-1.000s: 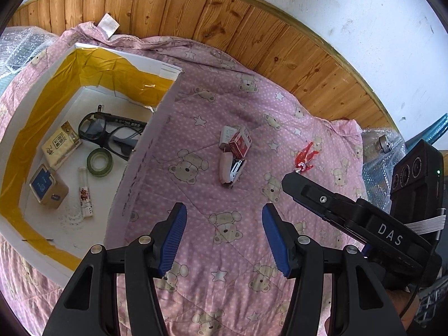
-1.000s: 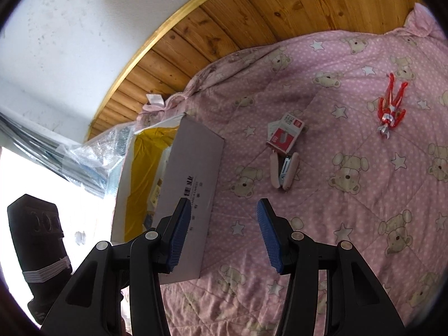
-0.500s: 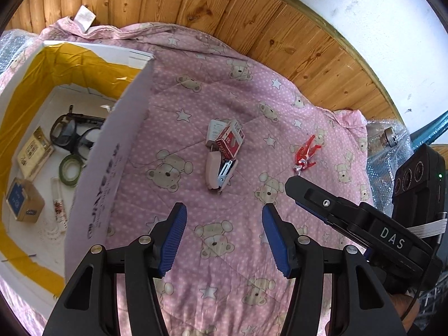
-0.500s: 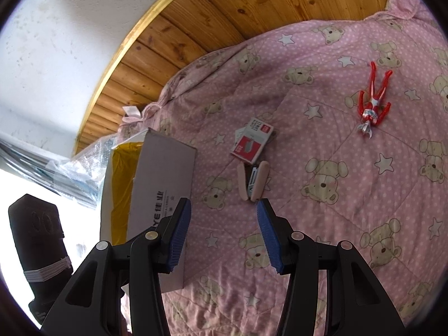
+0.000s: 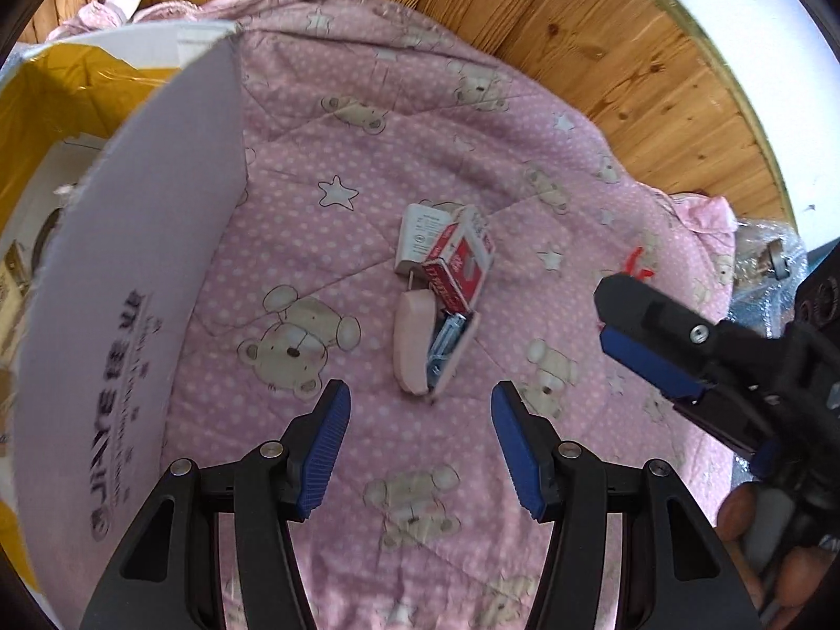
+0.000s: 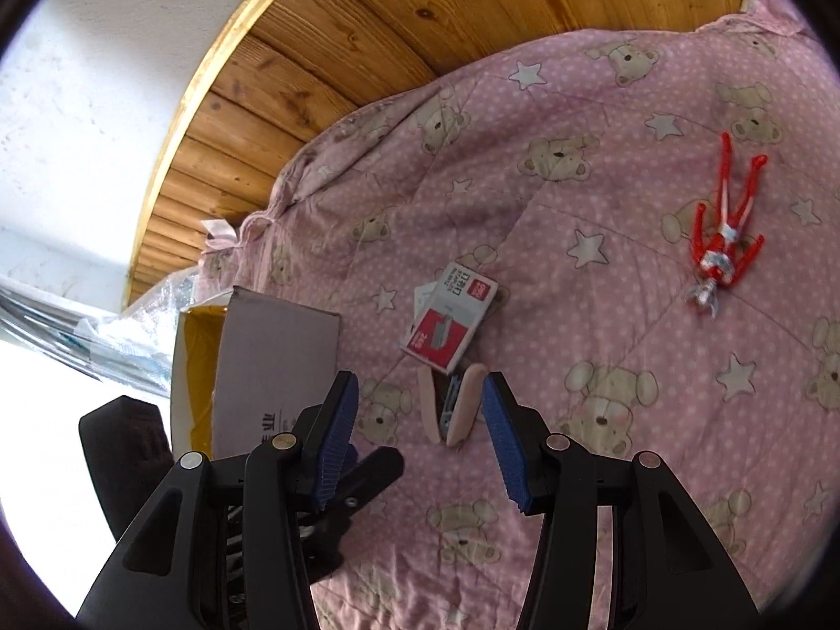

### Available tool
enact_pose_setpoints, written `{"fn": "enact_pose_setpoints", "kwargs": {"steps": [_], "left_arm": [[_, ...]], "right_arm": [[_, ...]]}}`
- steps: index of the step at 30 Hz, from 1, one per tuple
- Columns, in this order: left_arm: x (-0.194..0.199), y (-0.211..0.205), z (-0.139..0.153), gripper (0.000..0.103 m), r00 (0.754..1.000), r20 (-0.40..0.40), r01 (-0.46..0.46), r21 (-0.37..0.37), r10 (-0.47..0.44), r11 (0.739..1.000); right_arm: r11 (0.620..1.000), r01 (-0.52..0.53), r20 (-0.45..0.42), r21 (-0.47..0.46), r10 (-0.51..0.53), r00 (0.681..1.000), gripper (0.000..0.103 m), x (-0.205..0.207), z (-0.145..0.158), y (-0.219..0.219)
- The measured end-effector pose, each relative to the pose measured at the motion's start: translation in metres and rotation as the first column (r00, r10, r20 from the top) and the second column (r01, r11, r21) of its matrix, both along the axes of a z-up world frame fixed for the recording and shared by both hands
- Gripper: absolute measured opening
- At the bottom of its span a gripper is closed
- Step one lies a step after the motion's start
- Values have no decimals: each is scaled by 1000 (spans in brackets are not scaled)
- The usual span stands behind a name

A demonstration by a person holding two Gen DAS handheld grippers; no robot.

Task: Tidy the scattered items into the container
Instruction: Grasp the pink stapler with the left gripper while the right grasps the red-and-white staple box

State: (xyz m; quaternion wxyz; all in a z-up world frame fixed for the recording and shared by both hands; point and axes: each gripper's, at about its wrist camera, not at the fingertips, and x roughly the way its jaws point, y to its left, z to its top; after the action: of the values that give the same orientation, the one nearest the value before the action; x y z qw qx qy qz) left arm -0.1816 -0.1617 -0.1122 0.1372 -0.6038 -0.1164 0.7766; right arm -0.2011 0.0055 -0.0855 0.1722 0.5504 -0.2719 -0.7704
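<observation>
A pink stapler [image 5: 428, 346] [image 6: 451, 409] lies splayed on the pink bear-print quilt, touching a red staple box [image 5: 459, 265] [image 6: 446, 323]. Further right lies a red toy figure [image 6: 727, 241], partly hidden in the left wrist view [image 5: 638, 262]. The white cardboard box [image 5: 131, 241] [image 6: 273, 362] stands at the left with yellow tape inside. My left gripper [image 5: 420, 436] is open just short of the stapler. My right gripper [image 6: 420, 436] is open too, the stapler lying just beyond its fingertips. The right gripper also shows in the left wrist view [image 5: 656, 336].
The quilt [image 5: 525, 168] covers a wooden floor [image 6: 367, 42] that meets a white wall. Crinkled plastic wrap [image 5: 761, 257] lies past the quilt's right edge, and more plastic [image 6: 131, 336] beyond the box. A person's hand [image 5: 777, 541] holds the right gripper.
Both grippers have moved closer to the stapler and staple box, which now loom larger. The box's inside has slid mostly out of the left wrist view. Both stayed open.
</observation>
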Motion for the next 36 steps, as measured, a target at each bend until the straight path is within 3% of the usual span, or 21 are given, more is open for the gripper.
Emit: {"fn": "enact_pose_setpoints", "kwargs": {"steps": [14,21,27,36], "left_arm": [[-27,-1,-43,58,998,60,-19,-4,19,1000],[-29,11,-45,61,999,30,-12,10,12,1000],[-22,40,-44,61,997,0,81,13,-81,997],[-15,37,-44,61,999,-8,44,62,-44,997]], "right_arm": [[992,-84,47,98,80,996,53,-54,-44,-34],[985,-3,102,171,-14,995,53,-44,-63,4],[985,41,115,169,-62,992,53,-39,-61,31],[983,-111,106,143,96,990,53,-59,-54,-10]]}}
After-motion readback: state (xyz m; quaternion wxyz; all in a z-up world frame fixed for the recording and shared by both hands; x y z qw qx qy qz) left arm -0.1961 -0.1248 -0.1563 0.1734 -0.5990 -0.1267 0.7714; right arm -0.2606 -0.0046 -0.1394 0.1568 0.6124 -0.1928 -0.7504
